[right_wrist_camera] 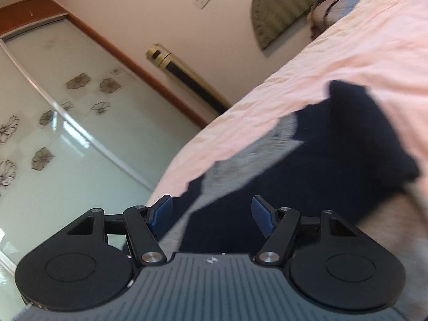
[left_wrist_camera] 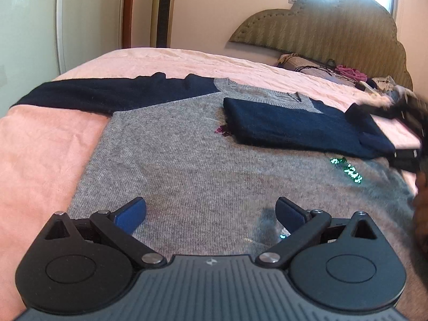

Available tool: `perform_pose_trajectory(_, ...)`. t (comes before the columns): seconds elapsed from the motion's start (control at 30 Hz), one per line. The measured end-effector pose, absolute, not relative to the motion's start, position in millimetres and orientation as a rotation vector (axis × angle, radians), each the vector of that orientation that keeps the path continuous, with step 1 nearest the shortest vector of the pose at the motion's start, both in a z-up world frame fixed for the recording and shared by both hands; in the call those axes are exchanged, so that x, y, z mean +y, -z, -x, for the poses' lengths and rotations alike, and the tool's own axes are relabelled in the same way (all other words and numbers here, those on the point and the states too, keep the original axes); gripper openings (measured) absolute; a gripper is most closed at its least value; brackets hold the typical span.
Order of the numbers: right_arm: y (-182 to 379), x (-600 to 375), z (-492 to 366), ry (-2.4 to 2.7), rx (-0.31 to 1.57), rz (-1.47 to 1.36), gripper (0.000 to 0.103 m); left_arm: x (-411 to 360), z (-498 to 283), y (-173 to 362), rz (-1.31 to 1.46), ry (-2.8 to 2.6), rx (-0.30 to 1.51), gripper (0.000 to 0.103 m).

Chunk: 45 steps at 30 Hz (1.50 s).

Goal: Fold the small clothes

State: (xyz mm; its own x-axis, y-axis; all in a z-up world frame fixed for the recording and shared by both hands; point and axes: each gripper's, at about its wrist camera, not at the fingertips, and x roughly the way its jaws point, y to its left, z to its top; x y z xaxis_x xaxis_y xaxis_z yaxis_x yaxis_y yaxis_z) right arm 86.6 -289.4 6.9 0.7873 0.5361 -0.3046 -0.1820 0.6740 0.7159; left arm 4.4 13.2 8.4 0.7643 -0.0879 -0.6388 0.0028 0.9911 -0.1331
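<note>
A grey knit sweater (left_wrist_camera: 187, 160) with navy sleeves lies flat on the pink bedspread (left_wrist_camera: 40, 147). One navy sleeve (left_wrist_camera: 294, 125) is folded across its chest. The other sleeve (left_wrist_camera: 107, 93) stretches out to the left. My left gripper (left_wrist_camera: 210, 203) hovers open over the sweater's lower part, with nothing between its fingers. In the right wrist view, which is strongly tilted, my right gripper (right_wrist_camera: 211, 200) stands open just above the folded navy sleeve (right_wrist_camera: 334, 155) and the grey collar area (right_wrist_camera: 240, 165). Its pads do not press on the cloth. Its blurred black body (left_wrist_camera: 412, 133) shows at the right edge of the left wrist view.
A padded headboard (left_wrist_camera: 321, 26) stands at the far right, with a pile of clothes and cords (left_wrist_camera: 347, 75) below it. A gold tower unit (left_wrist_camera: 163, 8) and glass sliding doors (right_wrist_camera: 53, 120) stand beyond the bed. A hand (left_wrist_camera: 421, 200) shows at the right edge.
</note>
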Motion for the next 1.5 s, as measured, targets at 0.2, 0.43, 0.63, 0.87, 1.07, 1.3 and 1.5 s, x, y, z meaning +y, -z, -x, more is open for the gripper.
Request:
perform_pose_trajectory(0.2,29,-336,-82,-0.428,0.469,-0.943,0.072,46,-71,-23,0.701,0.337,0.864,0.103)
perform_pose_trajectory(0.43,30,-337,-87,-0.47,0.471,-0.977,0.081,18,-151,-13,0.541,0.186,0.859,0.103)
perform_pose_trajectory(0.63,31,-338,-87,-0.493,0.46,-0.985,0.086,-17,-159,-19,0.249,0.061,0.875,0.032)
perform_pose_trajectory(0.87,30,-335,-88,-0.499,0.458,-0.966,0.089,7,-143,-48,0.23,0.098,0.789,0.01)
perform_pose_trajectory(1.07,28,-331,-90,-0.508,0.466,-0.931,0.091,23,-132,-34,0.185,0.094,0.782,0.011)
perform_pose_trajectory(1.3,31,-345,-94,-0.486,0.437,-1.005,0.089,42,-136,-25,0.404,0.242,0.799,0.056)
perform_pose_trajectory(1.5,52,-387,-99,-0.395,0.362,-1.223,0.074,61,-156,-23,0.593,0.313,0.819,0.055)
